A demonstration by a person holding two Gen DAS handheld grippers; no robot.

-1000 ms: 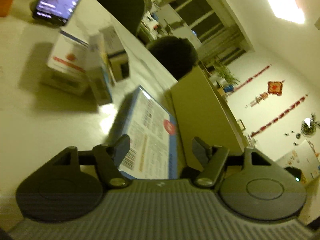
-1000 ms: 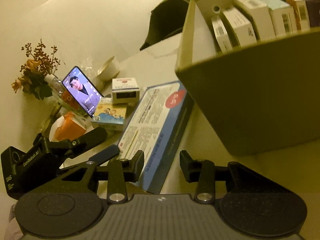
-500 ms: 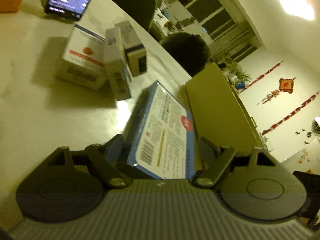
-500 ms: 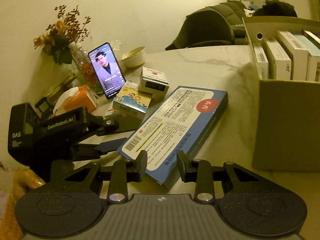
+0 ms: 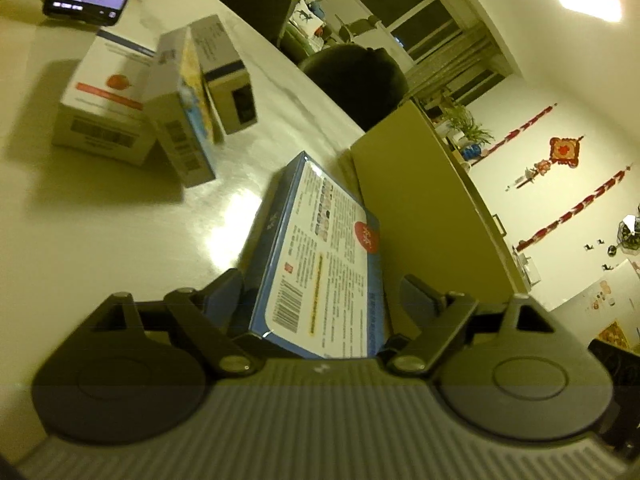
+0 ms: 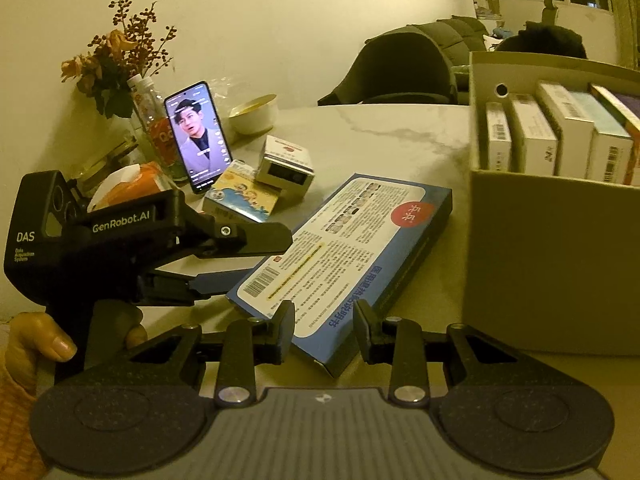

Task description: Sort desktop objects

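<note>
A flat blue box with a white printed label [image 6: 352, 256] lies on the pale marble table [image 6: 400, 132], one end close to the olive storage box [image 6: 552, 260]. My left gripper [image 6: 260, 260] is turned on its side and straddles the blue box's near left end, one finger above and one at table level. In the left wrist view the blue box [image 5: 320, 280] sits between the spread fingers of the left gripper [image 5: 320, 292], with a small gap at the right finger. My right gripper [image 6: 324, 320] hovers open over the box's near edge.
Several cartons stand upright in the storage box [image 5: 420, 200]. At the back left are a cartoon-printed box [image 6: 244, 196], a white carton [image 6: 286, 164], a lit phone [image 6: 198, 136], a bowl [image 6: 254, 114], a vase of dried flowers [image 6: 116, 52] and an orange pack [image 6: 132, 184]. Chairs stand beyond the table.
My left gripper has pushed forward, so the blue box's end now lies deeper between its fingers. My right gripper has dropped from the storage box toward the blue box's near edge.
</note>
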